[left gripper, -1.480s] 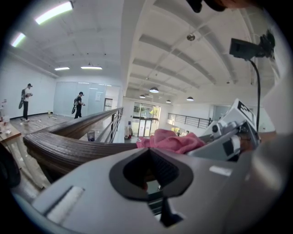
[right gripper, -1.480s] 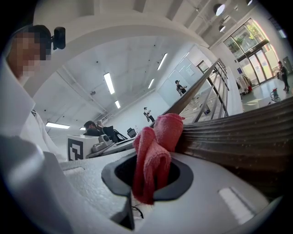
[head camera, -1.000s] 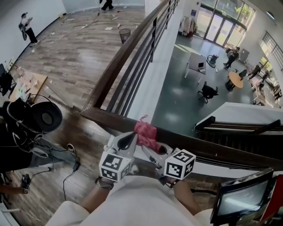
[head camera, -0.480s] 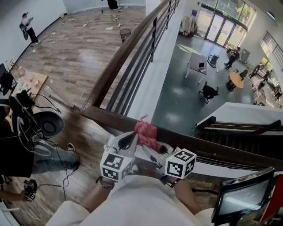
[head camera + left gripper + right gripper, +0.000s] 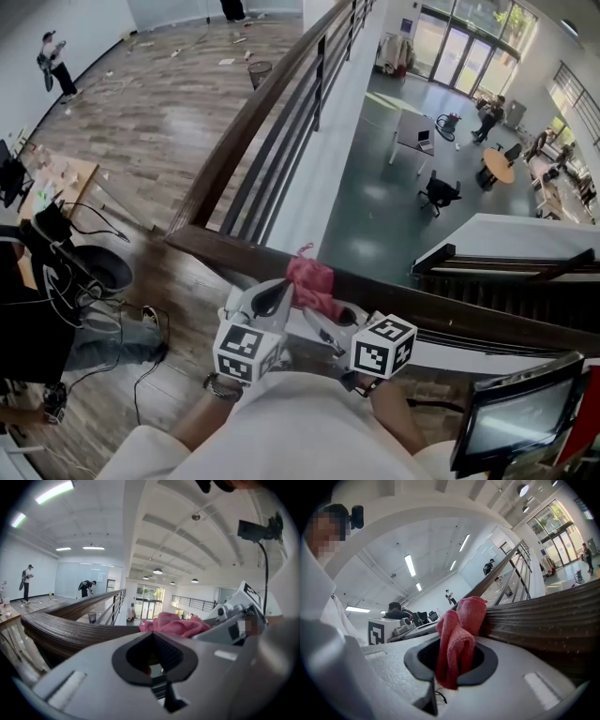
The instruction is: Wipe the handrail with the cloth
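Observation:
A pink cloth (image 5: 307,279) lies bunched on the dark wooden handrail (image 5: 450,314), just right of the rail's corner. My right gripper (image 5: 320,308) comes at it from below and is shut on the cloth (image 5: 458,634), which sticks up between the jaws against the handrail (image 5: 543,616). My left gripper (image 5: 278,293) sits close on the cloth's left, its jaws together with nothing in them. In the left gripper view the cloth (image 5: 174,623) shows just beyond the left gripper (image 5: 153,638), on top of the handrail (image 5: 70,630).
A second rail (image 5: 272,94) with dark balusters runs away from the corner. Beyond the railing is a drop to a lower floor with tables and a chair (image 5: 439,195). A person (image 5: 37,300) with cables is at the left, and a monitor (image 5: 516,422) at lower right.
Both grippers and the cloth stay where they were. The person with the cables at the left has shifted, and the view has moved slightly.

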The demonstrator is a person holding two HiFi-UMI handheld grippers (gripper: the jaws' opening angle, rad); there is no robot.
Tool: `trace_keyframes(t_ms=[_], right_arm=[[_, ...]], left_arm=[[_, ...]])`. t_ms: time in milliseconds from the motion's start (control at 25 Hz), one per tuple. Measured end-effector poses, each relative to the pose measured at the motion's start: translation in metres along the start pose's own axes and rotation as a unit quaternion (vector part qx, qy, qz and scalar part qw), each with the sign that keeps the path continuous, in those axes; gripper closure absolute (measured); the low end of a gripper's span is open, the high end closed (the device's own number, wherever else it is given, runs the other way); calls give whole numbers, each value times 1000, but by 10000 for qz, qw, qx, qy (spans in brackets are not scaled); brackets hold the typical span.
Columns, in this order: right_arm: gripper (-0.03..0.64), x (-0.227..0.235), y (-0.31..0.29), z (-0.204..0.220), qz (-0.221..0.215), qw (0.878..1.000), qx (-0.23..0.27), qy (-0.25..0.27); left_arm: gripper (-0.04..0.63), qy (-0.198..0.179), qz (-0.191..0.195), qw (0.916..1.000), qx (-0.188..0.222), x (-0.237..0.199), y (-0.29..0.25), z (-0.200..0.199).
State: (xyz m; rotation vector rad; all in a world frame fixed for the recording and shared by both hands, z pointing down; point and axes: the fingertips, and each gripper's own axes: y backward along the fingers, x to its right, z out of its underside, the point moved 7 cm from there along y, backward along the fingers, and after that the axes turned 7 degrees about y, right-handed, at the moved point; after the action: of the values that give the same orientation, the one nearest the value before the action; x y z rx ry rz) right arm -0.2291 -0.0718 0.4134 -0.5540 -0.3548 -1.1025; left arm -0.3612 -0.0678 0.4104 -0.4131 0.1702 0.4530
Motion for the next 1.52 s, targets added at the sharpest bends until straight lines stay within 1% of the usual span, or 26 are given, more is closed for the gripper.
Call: trace_keyframes(t_ms=[880, 1520], right_arm=[[555, 10, 29, 3, 94, 9999, 94, -79], [555, 20, 50, 8, 265, 9995, 139, -139]], left_arm=[[591, -41, 130, 9999, -35, 28, -12, 2], [591, -71, 301, 9995, -54, 46, -24, 7]])
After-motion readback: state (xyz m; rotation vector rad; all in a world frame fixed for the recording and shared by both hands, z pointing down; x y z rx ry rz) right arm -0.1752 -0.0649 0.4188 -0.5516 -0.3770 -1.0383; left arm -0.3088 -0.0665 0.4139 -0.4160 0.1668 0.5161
